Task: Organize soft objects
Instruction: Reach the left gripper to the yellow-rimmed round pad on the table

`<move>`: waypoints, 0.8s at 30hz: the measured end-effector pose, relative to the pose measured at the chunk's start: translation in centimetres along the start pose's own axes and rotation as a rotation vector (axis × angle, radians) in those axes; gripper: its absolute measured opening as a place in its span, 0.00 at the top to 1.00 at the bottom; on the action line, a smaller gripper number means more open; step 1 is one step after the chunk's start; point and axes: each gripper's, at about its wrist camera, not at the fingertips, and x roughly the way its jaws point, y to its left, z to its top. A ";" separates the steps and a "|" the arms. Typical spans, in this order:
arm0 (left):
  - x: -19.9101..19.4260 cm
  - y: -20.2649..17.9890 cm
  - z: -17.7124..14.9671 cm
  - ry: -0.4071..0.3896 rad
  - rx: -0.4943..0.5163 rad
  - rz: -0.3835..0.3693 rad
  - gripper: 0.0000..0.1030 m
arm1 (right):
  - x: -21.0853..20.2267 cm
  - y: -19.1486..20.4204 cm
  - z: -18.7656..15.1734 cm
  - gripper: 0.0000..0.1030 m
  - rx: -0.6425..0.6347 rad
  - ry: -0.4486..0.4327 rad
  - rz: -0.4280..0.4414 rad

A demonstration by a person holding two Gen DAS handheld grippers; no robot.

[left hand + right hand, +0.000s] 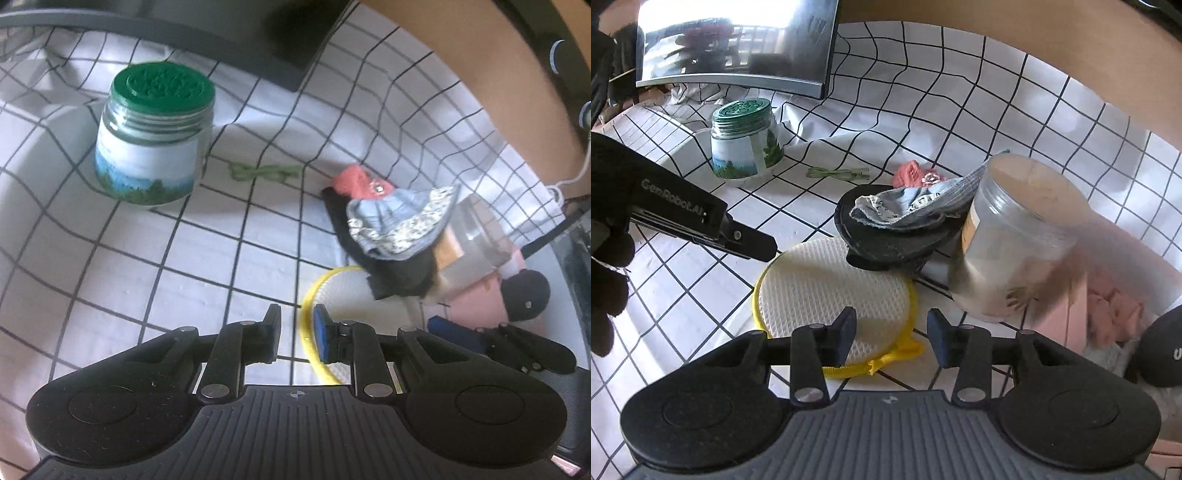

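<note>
A round white mesh pad with a yellow rim [834,291] lies flat on the checked cloth [960,110]; it also shows in the left wrist view [341,291]. Behind it is a pile: a black soft piece [890,240], a blue denim cloth with lace trim [916,206] and a coral knit piece [910,173]. The same pile shows in the left wrist view [399,225]. My left gripper [297,332] is open and empty at the pad's left edge; it also shows in the right wrist view [750,243]. My right gripper [892,332] is open and empty over the pad's near edge.
A green-lidded glass jar [155,136] stands at the back left. A clear plastic jar [1012,236] stands right of the pile. A pink box [1108,314] holding soft items is at the right. A green string [262,171] lies on the cloth. A monitor [735,40] stands at the back.
</note>
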 end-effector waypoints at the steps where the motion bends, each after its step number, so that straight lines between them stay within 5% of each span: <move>1: 0.3 0.0 0.1 0.010 -0.007 -0.006 0.79 | 0.0 -0.1 0.0 0.59 -0.003 -0.001 0.003; 14: 2.0 -1.3 0.4 0.041 -0.043 -0.070 0.76 | -0.3 -1.1 -0.8 0.59 0.028 -0.007 0.053; 24: -3.2 -2.1 -2.3 0.022 -0.010 -0.199 0.76 | -2.2 -0.7 -2.4 0.59 0.005 -0.023 0.080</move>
